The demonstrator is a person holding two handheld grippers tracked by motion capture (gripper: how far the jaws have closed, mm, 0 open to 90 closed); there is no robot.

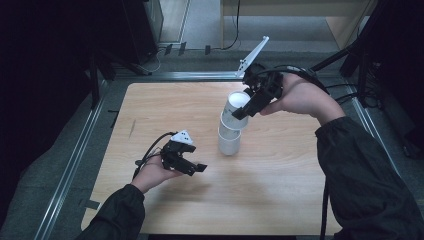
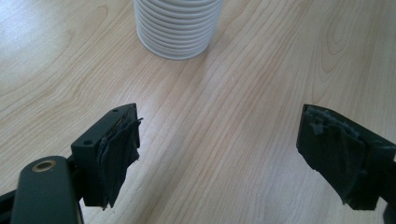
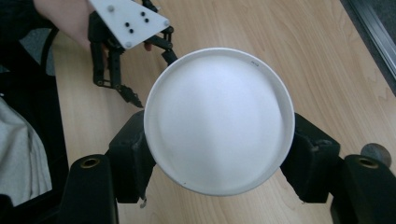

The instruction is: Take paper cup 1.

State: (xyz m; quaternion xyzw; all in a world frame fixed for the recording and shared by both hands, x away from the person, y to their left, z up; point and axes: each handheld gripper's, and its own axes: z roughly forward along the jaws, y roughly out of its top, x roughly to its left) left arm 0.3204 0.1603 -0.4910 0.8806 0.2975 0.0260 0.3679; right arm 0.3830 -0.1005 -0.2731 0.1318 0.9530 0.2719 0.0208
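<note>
Gripping a white cup between its jaws, the right gripper holds it tilted atop the cup stack; the left gripper rests open, stack just ahead.

A light wooden table stands on grey floor, with dark surroundings and pale wooden furniture behind.

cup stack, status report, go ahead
Right gripper shut on top cup, tilted over the cup stack. Left gripper open, empty, short of the stack's base. Nothing between them on the table.
</note>
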